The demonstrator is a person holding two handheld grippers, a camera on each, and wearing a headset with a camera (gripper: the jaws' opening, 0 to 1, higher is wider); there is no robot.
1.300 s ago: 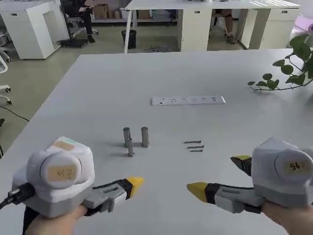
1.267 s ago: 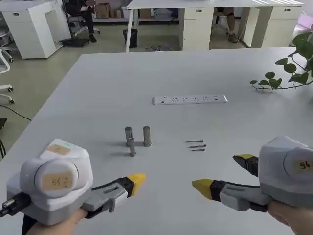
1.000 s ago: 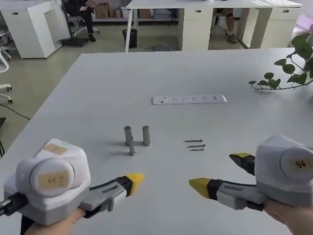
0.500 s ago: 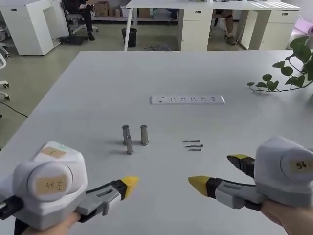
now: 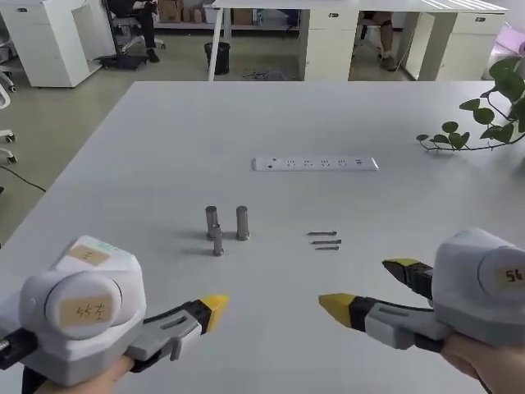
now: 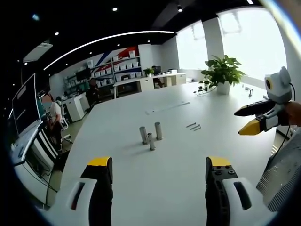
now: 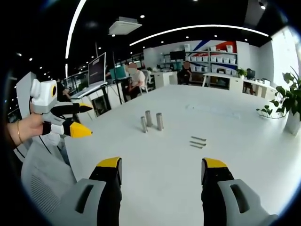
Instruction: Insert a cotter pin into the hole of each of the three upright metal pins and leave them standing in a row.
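Note:
Three short upright metal pins (image 5: 242, 222) stand in a tight cluster at mid-table, one a little nearer than the other two; they also appear as the pins (image 6: 151, 140) and the pins (image 7: 148, 118). Three thin cotter pins (image 5: 326, 240) lie flat to their right, also seen as the cotter pins (image 6: 193, 126) and the cotter pins (image 7: 197, 141). My left gripper (image 6: 159, 162) is open and holds nothing, low at the near left (image 5: 205, 312). My right gripper (image 7: 162, 164) is open and holds nothing, at the near right (image 5: 369, 286). Both hover well short of the parts.
A white power strip (image 5: 316, 164) lies across the table beyond the pins. A leafy plant (image 5: 490, 115) reaches in at the far right edge. The grey table (image 5: 164, 148) is bare around the parts. Desks, chairs and people are in the room behind.
The head camera has tipped slightly. My left gripper has drawn back a little toward me. Both grippers stay open; the pins and cotter pins have not moved.

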